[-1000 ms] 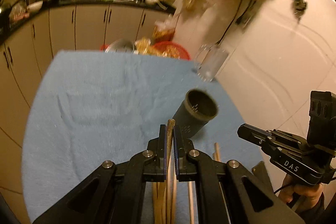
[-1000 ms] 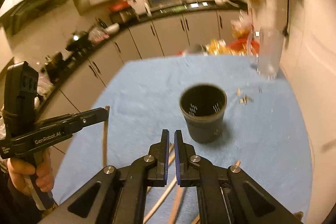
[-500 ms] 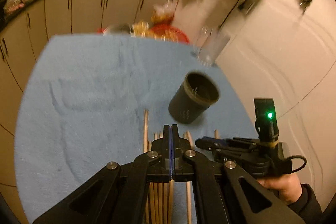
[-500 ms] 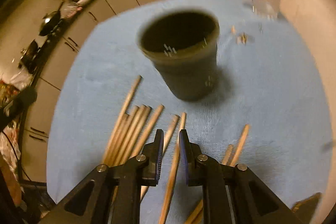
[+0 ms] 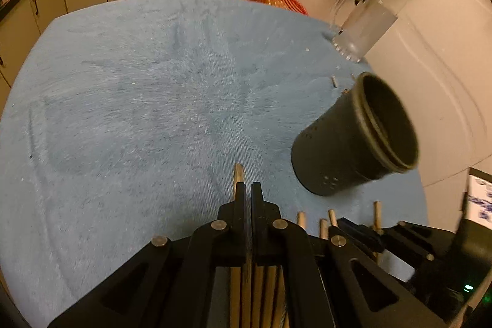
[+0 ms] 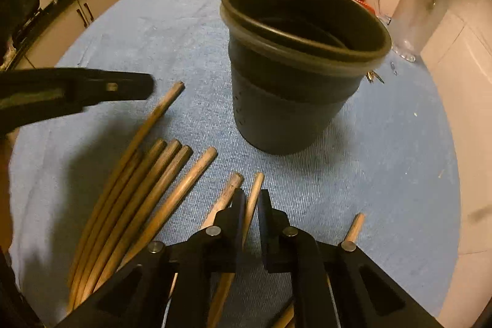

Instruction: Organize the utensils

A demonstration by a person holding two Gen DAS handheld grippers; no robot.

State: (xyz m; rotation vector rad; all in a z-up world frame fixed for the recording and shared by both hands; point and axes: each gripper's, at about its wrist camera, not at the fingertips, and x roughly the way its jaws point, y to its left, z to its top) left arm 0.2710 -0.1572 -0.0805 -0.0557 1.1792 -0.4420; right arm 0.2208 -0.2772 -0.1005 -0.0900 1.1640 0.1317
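I have both tools low over the blue cloth (image 5: 129, 100) that covers the counter, and as far as I can judge the sorting has not yet started. The dark holder cup (image 6: 295, 66) stands upright on the cloth past the sticks, and what I can see of its inside looks empty. All the wooden chopsticks (image 6: 147, 189) lie flat: a bunch side by side on the left in the right wrist view, two more just ahead of my right tool, and another off to the right (image 6: 353, 226). My right gripper (image 6: 251, 202) has just been closing; its jaws stand slightly apart with one chopstick (image 6: 253, 199) running up between them, and I read them as closed onto it, though the contact itself is hard to make out. My left gripper (image 5: 247, 189) has its jaws pressed together with nothing between them; a single chopstick tip (image 5: 238, 171) pokes out just beside and beneath them, not gripped. A glass mug (image 5: 363, 26) sits beyond the cup near the wall, apart from the work. What is left, I judge, is nearly everything: lift each chopstick and stand it in the cup.
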